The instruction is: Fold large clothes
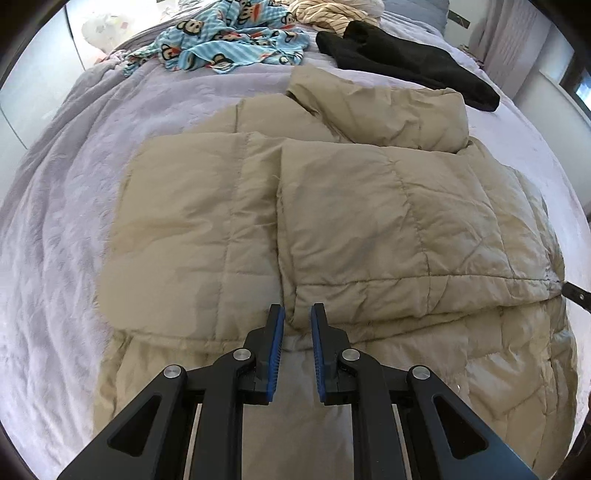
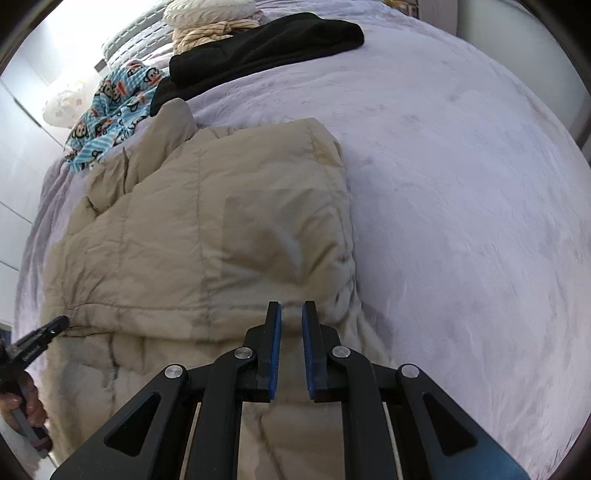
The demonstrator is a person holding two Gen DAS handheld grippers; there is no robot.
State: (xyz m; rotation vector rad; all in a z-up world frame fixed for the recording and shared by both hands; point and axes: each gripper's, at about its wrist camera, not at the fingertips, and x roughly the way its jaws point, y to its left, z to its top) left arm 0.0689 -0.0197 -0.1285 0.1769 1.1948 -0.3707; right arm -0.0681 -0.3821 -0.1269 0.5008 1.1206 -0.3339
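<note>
Lavender bedding [image 1: 55, 229] carries the tan quilted jacket [image 1: 332, 221], its upper part doubled down over the lower across the middle of the bed. The left claw [image 1: 297, 317] hovers at the folded edge, jaws nearly together and empty; the right claw [image 2: 291, 314] likewise holds nothing, its jaws almost closed. Judged from this, each should pinch a lower corner through both layers and lift evenly. Sleeves are tucked out of sight, and the near hem is hidden behind the claws. Other clothes [image 1: 229, 33] lie beyond.
</note>
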